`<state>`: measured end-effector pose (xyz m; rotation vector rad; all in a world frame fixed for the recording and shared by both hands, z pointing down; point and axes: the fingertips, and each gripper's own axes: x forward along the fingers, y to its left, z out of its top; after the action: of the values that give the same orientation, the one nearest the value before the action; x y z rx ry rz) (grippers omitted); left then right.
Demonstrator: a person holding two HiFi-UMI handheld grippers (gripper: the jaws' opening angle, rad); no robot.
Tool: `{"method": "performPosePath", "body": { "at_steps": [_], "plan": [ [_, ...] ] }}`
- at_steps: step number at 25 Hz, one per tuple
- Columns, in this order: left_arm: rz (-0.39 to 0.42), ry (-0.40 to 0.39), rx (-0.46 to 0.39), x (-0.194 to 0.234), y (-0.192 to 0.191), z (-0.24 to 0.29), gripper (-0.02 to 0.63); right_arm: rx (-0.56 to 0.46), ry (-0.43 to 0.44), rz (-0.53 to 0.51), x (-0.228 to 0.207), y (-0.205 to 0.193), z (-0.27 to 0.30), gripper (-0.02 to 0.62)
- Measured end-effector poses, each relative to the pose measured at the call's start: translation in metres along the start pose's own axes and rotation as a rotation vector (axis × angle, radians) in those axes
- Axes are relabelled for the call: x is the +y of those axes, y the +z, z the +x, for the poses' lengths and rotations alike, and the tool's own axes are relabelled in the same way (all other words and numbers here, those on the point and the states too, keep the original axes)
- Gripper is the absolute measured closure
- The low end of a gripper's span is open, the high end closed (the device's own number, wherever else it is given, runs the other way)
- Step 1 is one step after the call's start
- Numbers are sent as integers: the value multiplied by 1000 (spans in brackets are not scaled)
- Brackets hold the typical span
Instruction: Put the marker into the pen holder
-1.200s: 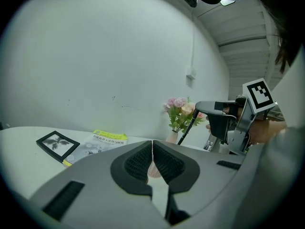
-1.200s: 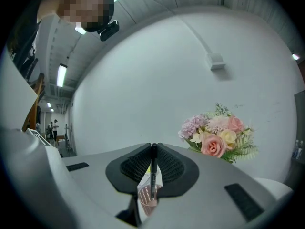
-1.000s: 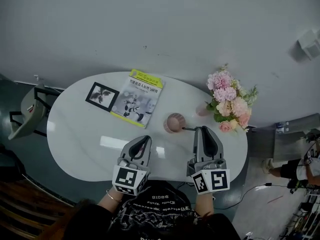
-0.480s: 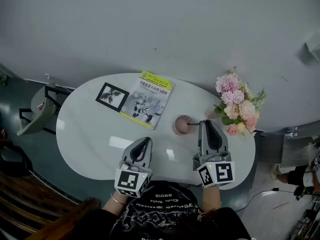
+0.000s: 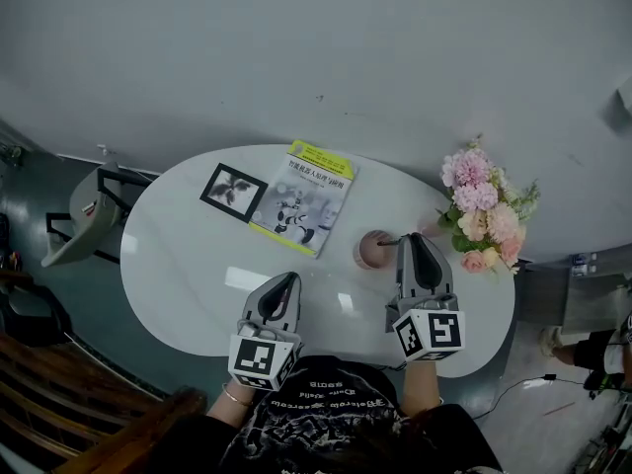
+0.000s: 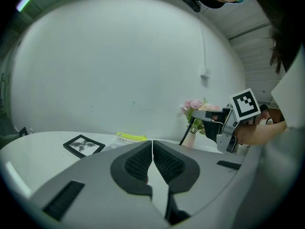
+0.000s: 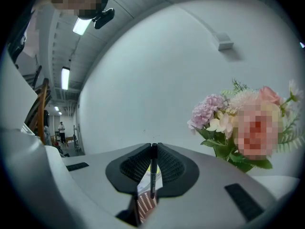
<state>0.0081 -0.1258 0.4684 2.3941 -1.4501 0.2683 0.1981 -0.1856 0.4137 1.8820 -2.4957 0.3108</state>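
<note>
- A white oval table (image 5: 197, 265) stands against a plain pale wall (image 5: 296, 57). I am at its near edge with a gripper in each hand.
- My right gripper (image 7: 153, 149) has its jaws nearly together, pinched on the black marker (image 7: 153, 173). In the right gripper view the marker stands upright between them.
- In the head view the marker's free end reaches left from the right gripper's tips, over the mouth of the pink pen holder (image 5: 374, 250). I cannot tell whether the end has gone inside.
- In the left gripper view the marker slants down from those tips, and its lower end is hidden behind my own left gripper.
- My left gripper (image 6: 152, 144) has its jaws closed against each other with nothing between them. It is over bare table near the front edge, well to the left of the pen holder.
- Near the table's right end, just beyond the pen holder and my right gripper, stands a bunch of pink and cream flowers (image 5: 482, 205).
- Behind the pen holder and to its left lies a booklet (image 5: 306, 205) with a yellow-green strip along its top edge.
- Beside the booklet, further left, a black picture frame (image 5: 234, 191) lies flat.
- A chair (image 5: 84, 215) stands off the table's left end.
</note>
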Motion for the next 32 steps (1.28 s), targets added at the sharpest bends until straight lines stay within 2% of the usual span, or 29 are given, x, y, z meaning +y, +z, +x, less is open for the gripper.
{"method": "performPosePath", "body": {
  "at_steps": [3, 9, 14, 32],
  "plan": [
    [0, -2, 8, 3, 0, 0, 580, 7, -5, 17, 2, -4, 6, 529],
    [-4, 21, 10, 16, -1, 2, 580, 45, -8, -15, 4, -19, 16, 529],
    [-44, 28, -4, 22, 5, 4, 580, 83, -9, -13, 5, -34, 24, 529],
    [-9, 48, 15, 20, 0, 6, 580, 168, 16, -19, 6, -69, 30, 529]
  ]
}}
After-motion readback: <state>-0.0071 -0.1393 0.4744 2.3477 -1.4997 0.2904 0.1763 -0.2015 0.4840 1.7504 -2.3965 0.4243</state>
